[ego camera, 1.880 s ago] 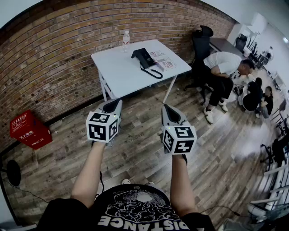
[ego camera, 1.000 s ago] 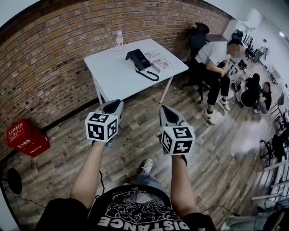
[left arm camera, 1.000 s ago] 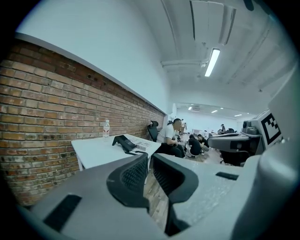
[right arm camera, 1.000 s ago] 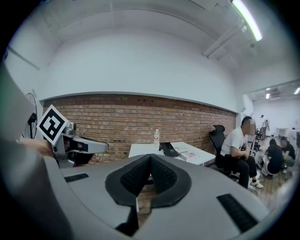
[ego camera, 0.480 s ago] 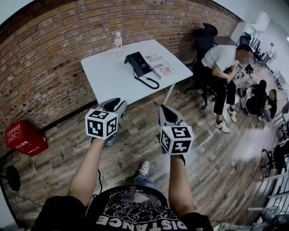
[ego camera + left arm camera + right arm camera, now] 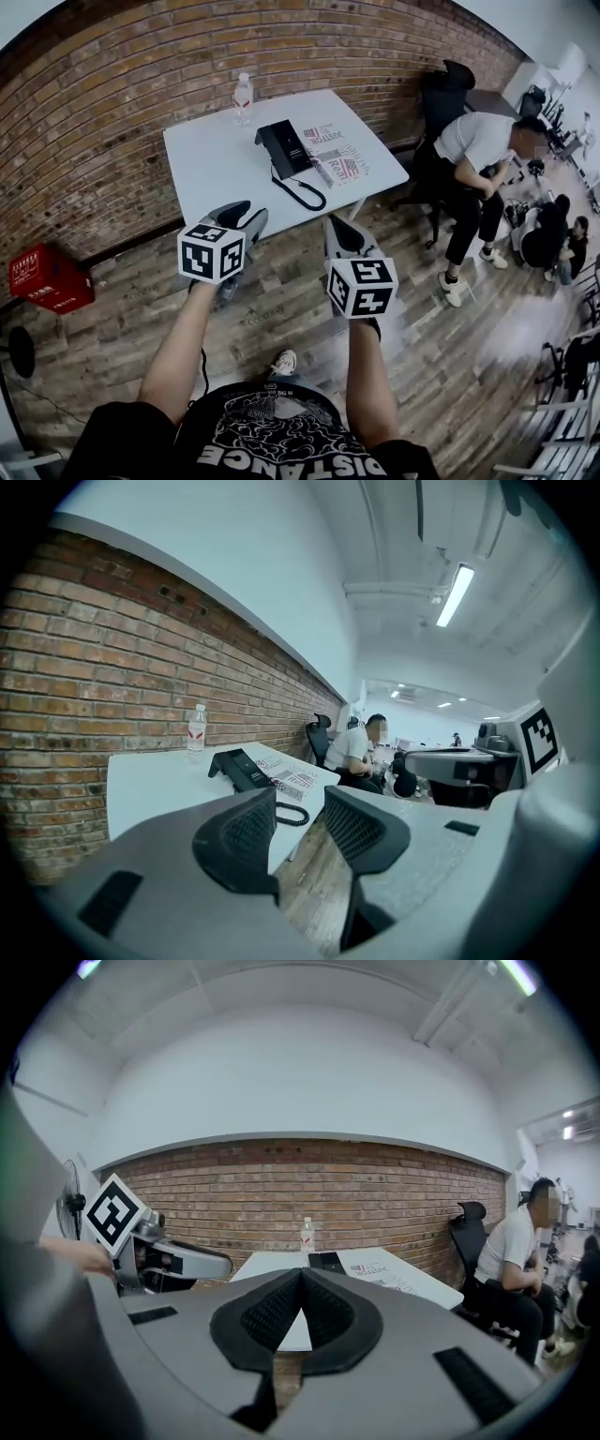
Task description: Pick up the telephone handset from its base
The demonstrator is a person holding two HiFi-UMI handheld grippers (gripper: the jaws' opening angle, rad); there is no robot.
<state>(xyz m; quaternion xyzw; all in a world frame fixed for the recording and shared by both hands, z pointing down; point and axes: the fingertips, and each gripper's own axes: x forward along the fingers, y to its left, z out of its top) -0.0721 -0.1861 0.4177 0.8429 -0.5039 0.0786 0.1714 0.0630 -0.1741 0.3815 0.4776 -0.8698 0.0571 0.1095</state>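
Note:
The black telephone [image 6: 284,147] sits on a white table [image 6: 216,159], its handset resting on the base and a coiled cord [image 6: 302,194] trailing toward the near edge. Both grippers hover over the wooden floor, short of the table. My left gripper [image 6: 246,217] is near the table's front edge; its jaws are opening with nothing between them [image 6: 300,803]. My right gripper [image 6: 339,230] has its pads pressed together, empty [image 6: 301,1274]. The phone [image 6: 242,769] shows beyond the left jaws, and also small above the right jaws [image 6: 326,1262].
A water bottle [image 6: 243,97] stands at the table's far edge and printed papers [image 6: 337,155] lie right of the phone. A brick wall runs behind. A red crate [image 6: 47,278] sits on the floor at left. A seated person [image 6: 483,159] and office chair [image 6: 445,94] are at right.
The table and phone have come closer in the head view as both grippers moved forward. The left jaws have spread apart; the right jaws stayed together.

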